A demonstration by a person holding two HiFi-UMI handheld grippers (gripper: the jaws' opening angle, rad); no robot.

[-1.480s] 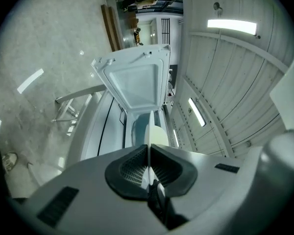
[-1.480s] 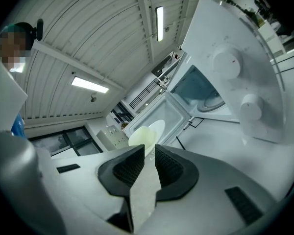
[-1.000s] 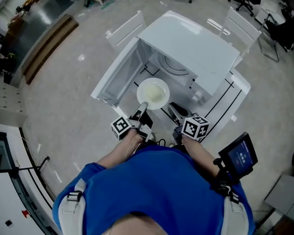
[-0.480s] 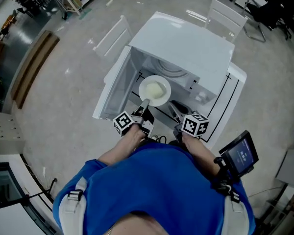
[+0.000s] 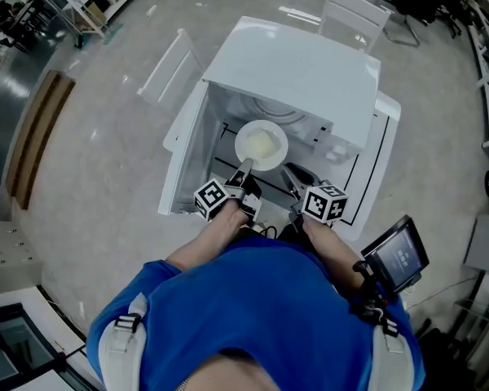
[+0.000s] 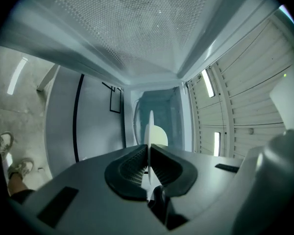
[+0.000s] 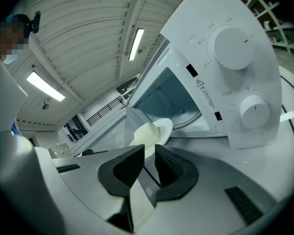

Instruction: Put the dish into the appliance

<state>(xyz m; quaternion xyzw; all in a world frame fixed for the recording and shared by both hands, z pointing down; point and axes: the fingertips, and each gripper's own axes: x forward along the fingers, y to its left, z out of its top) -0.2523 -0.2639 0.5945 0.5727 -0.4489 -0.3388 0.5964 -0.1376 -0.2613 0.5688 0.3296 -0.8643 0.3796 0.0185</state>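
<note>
A white round dish (image 5: pixel 262 145) with a pale lump in it hangs level at the mouth of the white microwave (image 5: pixel 301 72). My left gripper (image 5: pixel 243 169) is shut on the dish's near rim. In the left gripper view the dish (image 6: pixel 151 129) shows edge-on between the pads, with the cavity and its glass turntable (image 6: pixel 157 106) behind it. My right gripper (image 5: pixel 289 176) rests low in front of the control panel, jaws close together with nothing between them. From the right gripper view (image 7: pixel 149 155), the dish (image 7: pixel 152 130) sits just outside the open cavity.
The microwave door (image 5: pixel 183 157) swings open to the left. Two knobs (image 7: pixel 232 45) sit on the panel at the right. The white table (image 5: pixel 379 157) carries black lines. White chairs (image 5: pixel 167 63) stand behind, and a small screen (image 5: pixel 395 259) rides on the right arm.
The left gripper has carried the dish a little farther toward the cavity. The head camera has shifted. The right gripper has stayed in front of the panel.
</note>
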